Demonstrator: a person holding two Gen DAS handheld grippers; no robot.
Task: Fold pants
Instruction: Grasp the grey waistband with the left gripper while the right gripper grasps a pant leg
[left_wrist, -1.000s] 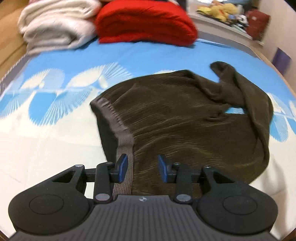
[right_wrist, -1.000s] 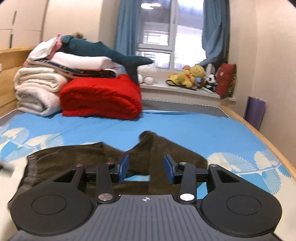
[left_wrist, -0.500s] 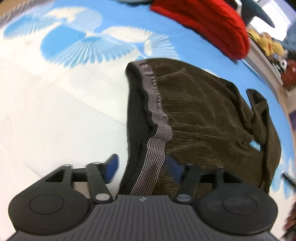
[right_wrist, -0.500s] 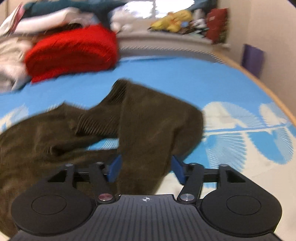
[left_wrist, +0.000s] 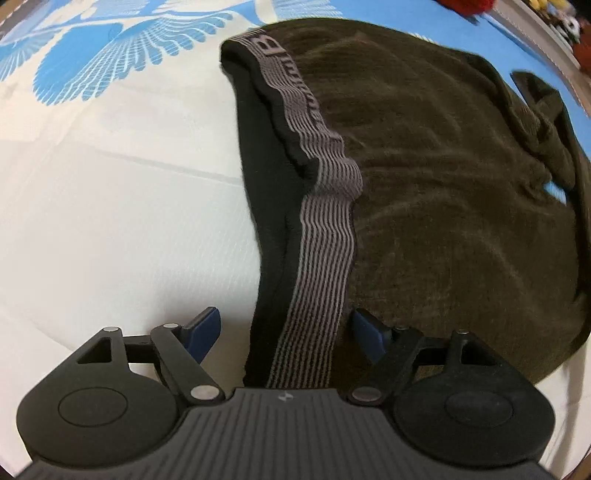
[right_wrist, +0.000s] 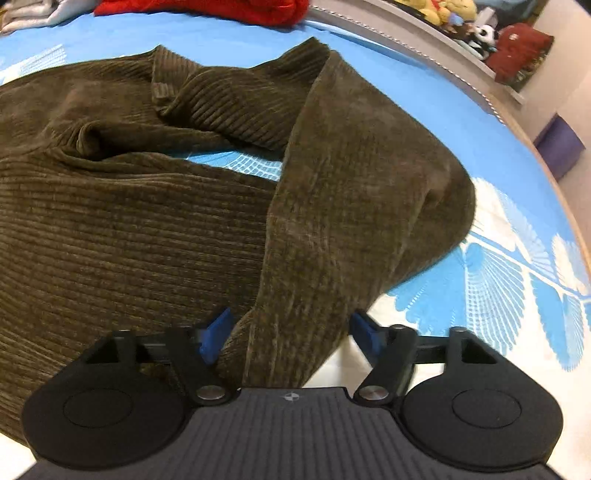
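Note:
Dark olive corduroy pants (left_wrist: 443, 166) lie rumpled on the bed, with a grey striped waistband (left_wrist: 314, 258) running toward the left wrist camera. My left gripper (left_wrist: 286, 334) is open, its blue fingertips (left_wrist: 201, 330) on either side of the waistband end. In the right wrist view the pants (right_wrist: 129, 221) spread to the left, and a folded-over pant leg (right_wrist: 332, 221) runs down between the fingertips of my open right gripper (right_wrist: 291, 332).
The bed sheet (left_wrist: 110, 203) is white and blue with a fan pattern. A red blanket (right_wrist: 207, 9) lies at the far end. A windowsill with plush toys (right_wrist: 461, 14) and a purple box (right_wrist: 557, 144) stand at the right of the bed.
Both grippers have dropped low and close to the pants. The left now straddles the waistband end with wider jaws; the right now straddles the folded leg.

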